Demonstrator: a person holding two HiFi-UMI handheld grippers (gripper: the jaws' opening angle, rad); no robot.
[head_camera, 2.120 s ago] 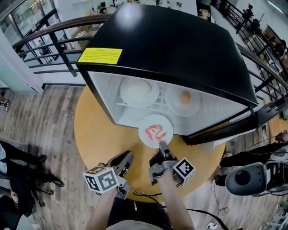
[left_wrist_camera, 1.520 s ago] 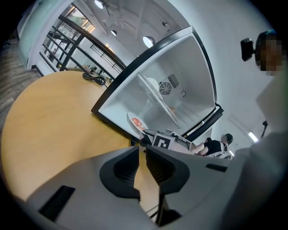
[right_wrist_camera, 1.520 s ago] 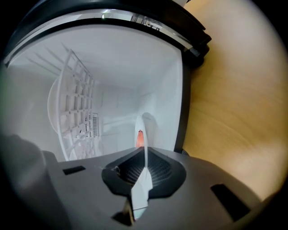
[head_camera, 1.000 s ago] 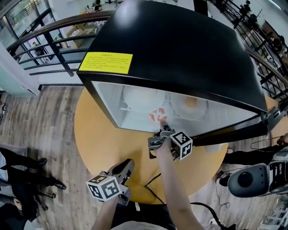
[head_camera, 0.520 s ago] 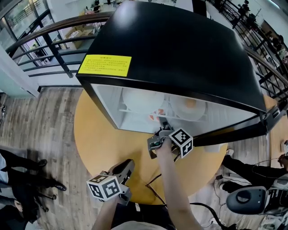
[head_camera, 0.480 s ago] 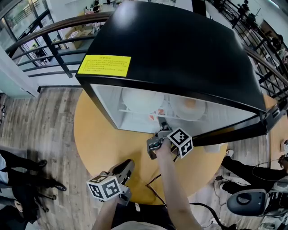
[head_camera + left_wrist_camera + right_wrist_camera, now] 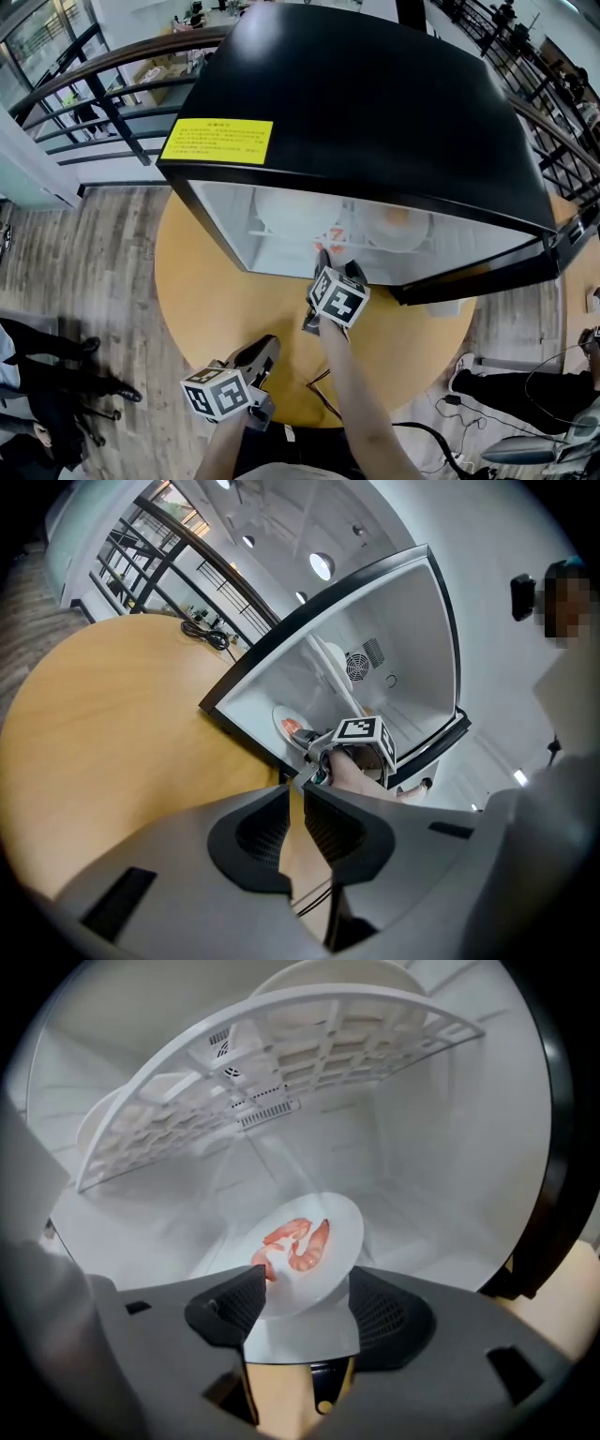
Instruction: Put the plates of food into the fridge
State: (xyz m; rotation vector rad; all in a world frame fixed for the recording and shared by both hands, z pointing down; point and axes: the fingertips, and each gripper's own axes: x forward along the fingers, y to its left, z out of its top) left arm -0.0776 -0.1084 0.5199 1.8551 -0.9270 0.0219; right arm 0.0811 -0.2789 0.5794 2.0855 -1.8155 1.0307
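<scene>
We hold our right hand-held gripper (image 7: pixel 338 262) at the mouth of the open fridge (image 7: pixel 375 103), jaws just opening, the shrimp plate (image 7: pixel 334 234) lying free at their tips. Our left hand-held gripper (image 7: pixel 263 349) hovers over the worktop (image 7: pixel 211 295).

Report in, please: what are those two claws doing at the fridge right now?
Right claw just opened, astride the shrimp plate on the fridge floor, not gripping. Left claw near shut, empty, over the table. Shelf above, nothing blocking.

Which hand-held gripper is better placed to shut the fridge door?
Probably the right hand-held gripper: at the fridge mouth near the open door, jaws just opened around the shrimp plate; the left hangs back.
</scene>
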